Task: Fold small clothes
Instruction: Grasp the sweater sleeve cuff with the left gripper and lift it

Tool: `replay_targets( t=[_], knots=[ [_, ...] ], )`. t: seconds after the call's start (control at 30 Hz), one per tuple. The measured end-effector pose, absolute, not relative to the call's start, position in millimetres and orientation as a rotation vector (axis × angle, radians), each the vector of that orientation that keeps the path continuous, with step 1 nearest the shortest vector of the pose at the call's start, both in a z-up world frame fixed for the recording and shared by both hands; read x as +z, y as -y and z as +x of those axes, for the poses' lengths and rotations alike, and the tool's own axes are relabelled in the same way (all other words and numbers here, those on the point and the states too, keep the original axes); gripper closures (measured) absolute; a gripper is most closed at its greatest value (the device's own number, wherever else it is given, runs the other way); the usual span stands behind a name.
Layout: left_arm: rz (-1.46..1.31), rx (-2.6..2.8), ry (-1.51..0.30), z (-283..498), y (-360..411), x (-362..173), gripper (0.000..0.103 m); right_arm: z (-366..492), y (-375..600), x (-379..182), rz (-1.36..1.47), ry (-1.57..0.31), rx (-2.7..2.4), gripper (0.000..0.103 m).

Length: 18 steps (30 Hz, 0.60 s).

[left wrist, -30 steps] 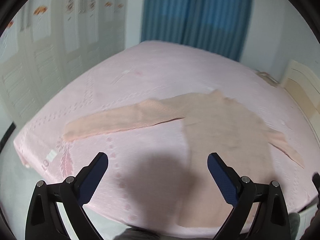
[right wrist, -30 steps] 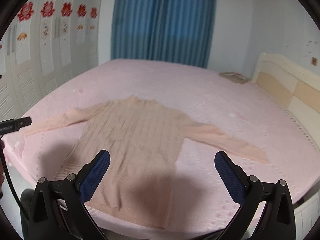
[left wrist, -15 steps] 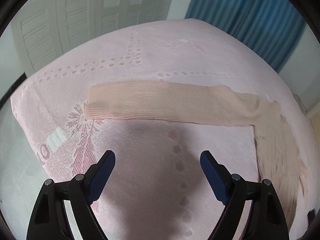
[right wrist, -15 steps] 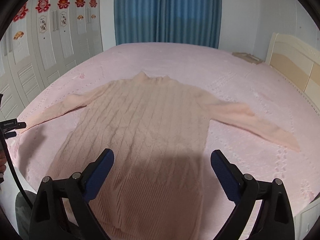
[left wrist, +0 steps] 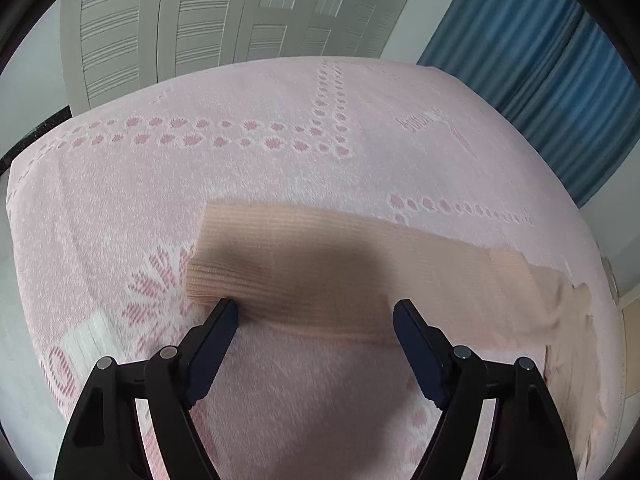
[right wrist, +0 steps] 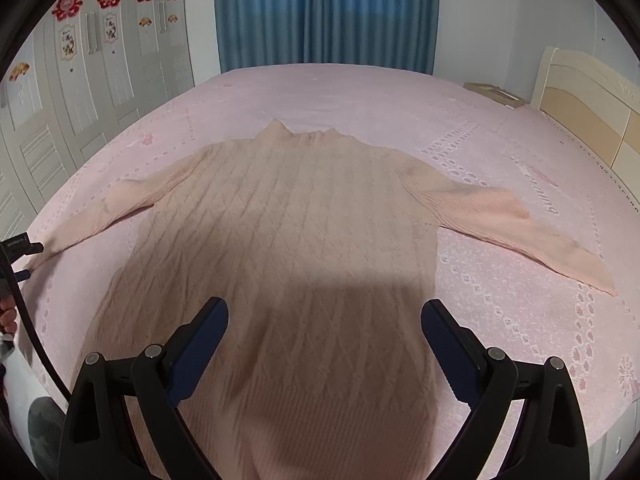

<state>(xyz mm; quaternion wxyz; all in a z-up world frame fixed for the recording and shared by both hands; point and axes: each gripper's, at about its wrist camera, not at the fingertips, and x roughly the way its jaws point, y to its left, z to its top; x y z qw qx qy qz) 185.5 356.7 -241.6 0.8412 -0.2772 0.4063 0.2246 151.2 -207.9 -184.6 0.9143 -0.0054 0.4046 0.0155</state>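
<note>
Left wrist view: the left gripper has just been narrowing, nothing clamped; its jaws straddle the sweater sleeve near the cuff. Right wrist view: the right gripper hangs wide open, empty, over the hem. The sweater lies flat, unfolded, on the bed; every fold remains.

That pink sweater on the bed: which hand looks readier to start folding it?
Probably the left. Its tool sits right at the sleeve cuff, jaws just narrowing, nothing gripped yet. The right tool hovers open above the sweater body.
</note>
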Motion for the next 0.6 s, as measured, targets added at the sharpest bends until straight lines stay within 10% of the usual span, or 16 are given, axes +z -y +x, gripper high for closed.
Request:
replay_targets(
  t=[0.1, 0.27, 0.6],
  knots=[
    [-0.559, 0.52, -0.86, 192.5, -361.4, -246.7, 0.037, 154.5, 205.2, -184.8, -0.033, -0.827, 0.028, 0.007],
    [-0.445, 0.602, -0.853, 202.7, -360.6, -247.6, 0.09, 162.9, 206.7, -185.7, -0.039, -0.82, 0.038, 0.007],
    [-0.196, 0.578, -0.752, 234.4, -294.2, -173.2, 0.093, 176.1, 240.0, -167.5, -0.039, -0.74, 0.055, 0.007]
  ],
)
